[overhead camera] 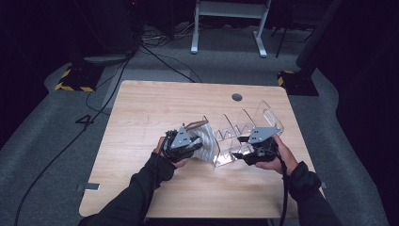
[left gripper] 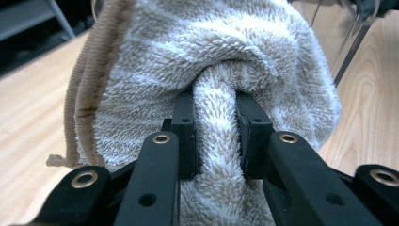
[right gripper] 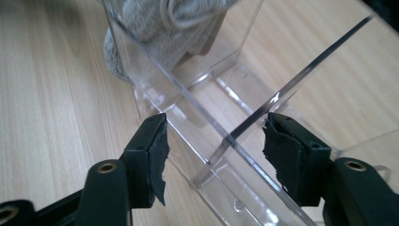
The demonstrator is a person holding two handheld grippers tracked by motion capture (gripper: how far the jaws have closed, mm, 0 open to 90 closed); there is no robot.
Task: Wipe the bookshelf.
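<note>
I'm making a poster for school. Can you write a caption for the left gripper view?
The left gripper pinches a fold of fluffy grey towel between its black fingers.

In the left gripper view the towel (left gripper: 226,56) runs off the top and bottom edges, and its fold hides the inner faces of the jaws; the rack (left gripper: 350,42) behind it is cut to a sliver at the top right. In the right gripper view the rack (right gripper: 226,117) is cut off at top and bottom, and the towel (right gripper: 155,28) blurs behind its clear wall. In the high view the worktop (overhead camera: 141,108) hides the floor beneath.
</note>
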